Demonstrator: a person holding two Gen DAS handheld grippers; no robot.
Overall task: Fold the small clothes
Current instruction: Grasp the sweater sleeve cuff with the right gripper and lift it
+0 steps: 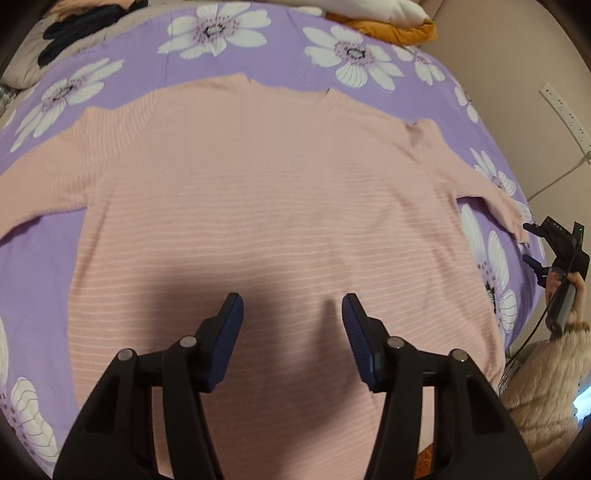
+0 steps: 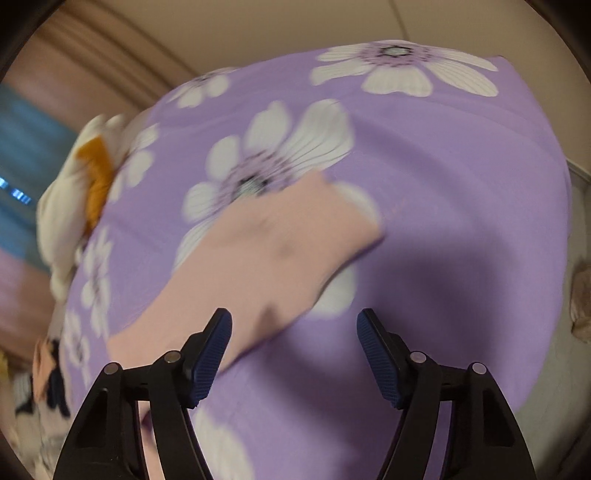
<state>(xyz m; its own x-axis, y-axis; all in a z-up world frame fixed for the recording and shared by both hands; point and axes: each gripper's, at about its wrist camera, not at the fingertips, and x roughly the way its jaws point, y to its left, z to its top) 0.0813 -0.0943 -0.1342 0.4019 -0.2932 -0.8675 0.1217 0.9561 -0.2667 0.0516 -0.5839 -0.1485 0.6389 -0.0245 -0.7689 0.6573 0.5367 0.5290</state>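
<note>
A pink knit sweater lies flat, front down or up I cannot tell, on a purple flowered bedsheet, sleeves spread to both sides. My left gripper is open and empty, hovering over the sweater's lower body. My right gripper is open and empty above the sheet, just right of the sweater's right sleeve; the right wrist view is blurred. The right gripper also shows in the left wrist view, near the sleeve's cuff.
A white and mustard-yellow bundle of clothes lies at the bed's far edge, also in the right wrist view. Dark clothes sit on a pillow at the far left. A power strip hangs on the wall at right.
</note>
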